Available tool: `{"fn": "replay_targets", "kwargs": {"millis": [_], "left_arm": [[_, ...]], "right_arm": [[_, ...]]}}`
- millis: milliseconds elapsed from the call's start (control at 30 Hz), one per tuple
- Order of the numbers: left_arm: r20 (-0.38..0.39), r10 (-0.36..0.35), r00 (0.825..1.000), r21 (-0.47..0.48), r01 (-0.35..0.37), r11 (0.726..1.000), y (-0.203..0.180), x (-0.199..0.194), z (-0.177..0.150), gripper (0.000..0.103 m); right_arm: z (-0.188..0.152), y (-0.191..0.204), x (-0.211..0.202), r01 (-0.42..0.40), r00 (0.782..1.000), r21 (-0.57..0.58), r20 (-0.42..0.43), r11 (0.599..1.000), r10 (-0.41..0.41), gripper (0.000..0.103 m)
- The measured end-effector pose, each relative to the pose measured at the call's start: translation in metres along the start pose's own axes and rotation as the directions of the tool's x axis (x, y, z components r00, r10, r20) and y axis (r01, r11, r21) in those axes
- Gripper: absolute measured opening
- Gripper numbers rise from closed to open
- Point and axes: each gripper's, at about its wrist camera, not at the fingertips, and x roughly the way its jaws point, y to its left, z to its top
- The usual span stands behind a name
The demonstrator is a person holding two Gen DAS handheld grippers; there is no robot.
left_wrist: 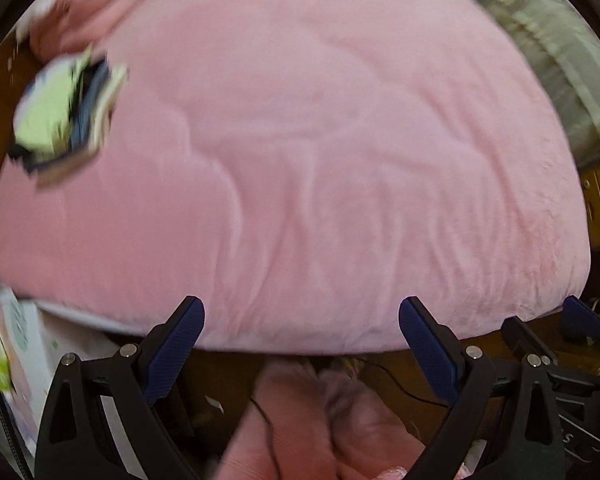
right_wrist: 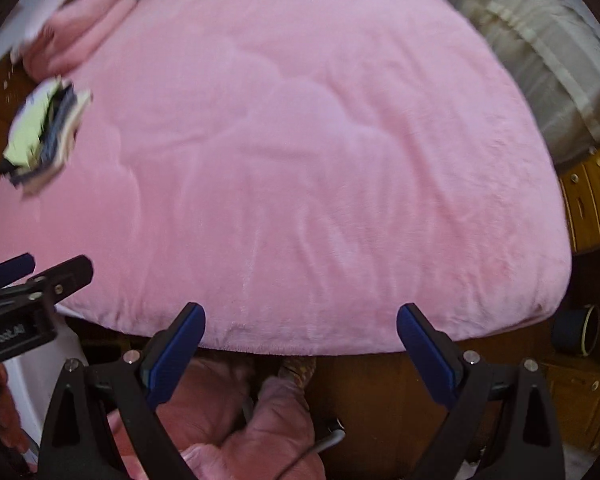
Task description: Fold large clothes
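Two grippers spread wide above the pink bed cover's (left_wrist: 300, 160) near edge.
Left gripper (left_wrist: 302, 344) and right gripper (right_wrist: 300, 348) grasp nothing; a stack of folded clothes (right_wrist: 44, 136) lies at the cover's far-left side.

This is a bedroom in a home. A bed (right_wrist: 284, 160) with a pink plush cover fills the view. Wooden drawers (right_wrist: 592, 200) stand beside it.

A stack of folded clothes (right_wrist: 44, 136) sits at the bed's (right_wrist: 300, 160) far-left edge, rolled fabric (right_wrist: 80, 28) behind it, curtain (right_wrist: 540, 48) off right, crumpled garment (right_wrist: 236, 412) below the near edge.
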Motion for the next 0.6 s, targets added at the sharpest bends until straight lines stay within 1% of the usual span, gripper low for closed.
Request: {"fn": "replay_targets", "kwargs": {"millis": [100, 200, 300, 367, 467, 600], "left_arm": [[0.068, -0.005, 0.998, 0.037, 0.002, 0.999, -0.015, -0.027, -0.006, 0.097], [0.108, -0.02, 0.994, 0.031, 0.016, 0.999, -0.019, -0.05, -0.012, 0.097], [0.138, -0.009, 0.99, 0.065, 0.0, 0.998, -0.023, -0.065, -0.014, 0.097], [0.156, -0.018, 0.988, 0.058, 0.009, 0.998, -0.016, -0.075, -0.015, 0.097], [0.186, -0.027, 0.982, 0.043, 0.019, 0.999, -0.011, -0.084, -0.019, 0.097], [0.183, -0.014, 0.983, 0.044, 0.006, 0.999, -0.009, -0.088, -0.029, 0.097]], "right_arm": [[-0.011, -0.011, -0.028, -0.024, 0.999, 0.051, 0.043, 0.998, 0.022, 0.097], [-0.016, -0.012, -0.046, -0.041, 0.998, 0.05, 0.054, 0.998, 0.039, 0.097], [-0.022, -0.009, -0.065, -0.054, 0.995, 0.055, 0.091, 0.997, 0.049, 0.097], [-0.026, -0.002, -0.079, -0.039, 0.993, 0.044, 0.115, 0.998, 0.034, 0.097], [-0.032, 0.005, -0.097, -0.008, 0.983, 0.028, 0.181, 1.0, 0.003, 0.097], [-0.034, 0.005, -0.107, 0.012, 0.974, 0.035, 0.224, 0.999, -0.019, 0.097]]}}
